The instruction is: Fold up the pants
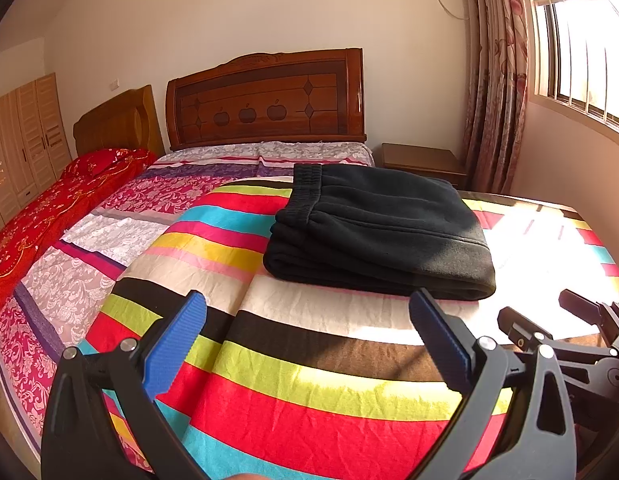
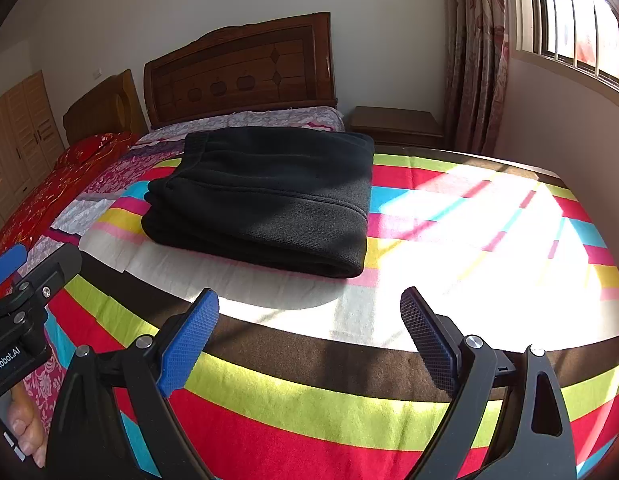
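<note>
Black fleece pants (image 1: 379, 232) lie folded into a thick rectangle on the striped sheet (image 1: 293, 392), waistband towards the headboard. They also show in the right wrist view (image 2: 265, 200). My left gripper (image 1: 307, 304) is open and empty, held above the sheet a short way in front of the pants. My right gripper (image 2: 309, 300) is open and empty too, just in front of the folded edge. The right gripper's fingers (image 1: 565, 324) show at the right of the left wrist view, and the left gripper's body (image 2: 25, 304) at the left of the right wrist view.
The striped sheet (image 2: 349, 400) covers the near part of a bed with a wooden headboard (image 1: 269, 100). A floral quilt (image 1: 121, 216) and a red blanket (image 1: 49, 216) lie to the left. A nightstand (image 1: 423, 160), curtain (image 1: 493, 92) and barred window (image 1: 581, 40) are at the right.
</note>
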Demonstrator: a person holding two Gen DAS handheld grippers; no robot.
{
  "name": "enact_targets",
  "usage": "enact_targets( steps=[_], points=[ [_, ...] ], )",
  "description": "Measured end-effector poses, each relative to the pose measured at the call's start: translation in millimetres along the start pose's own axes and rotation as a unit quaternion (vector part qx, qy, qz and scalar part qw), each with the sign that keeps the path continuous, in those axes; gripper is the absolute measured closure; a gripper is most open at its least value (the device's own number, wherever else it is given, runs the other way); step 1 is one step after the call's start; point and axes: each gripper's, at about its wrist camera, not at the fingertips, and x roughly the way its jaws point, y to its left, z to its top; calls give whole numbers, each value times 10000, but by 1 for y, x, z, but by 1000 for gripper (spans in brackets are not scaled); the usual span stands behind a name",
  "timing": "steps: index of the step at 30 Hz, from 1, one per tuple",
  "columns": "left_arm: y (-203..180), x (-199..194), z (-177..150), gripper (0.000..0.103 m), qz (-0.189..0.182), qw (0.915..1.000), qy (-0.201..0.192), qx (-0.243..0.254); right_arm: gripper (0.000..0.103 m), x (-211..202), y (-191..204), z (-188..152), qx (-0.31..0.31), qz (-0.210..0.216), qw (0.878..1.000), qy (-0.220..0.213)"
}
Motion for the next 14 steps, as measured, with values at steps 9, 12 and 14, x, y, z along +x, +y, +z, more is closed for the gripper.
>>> enact_targets(
  steps=[9,12,14],
  points=[
    [-1,1,-2,2,105,9999,9,67,15,1,1,-2,-13,17,10000,22],
    [-1,2,-3,2,87,9999,17,73,15,1,1,-2,-13,19,10000,23],
    [0,2,-3,2,74,10000,37,46,15,1,1,-2,-15,17,10000,26]
  ],
)
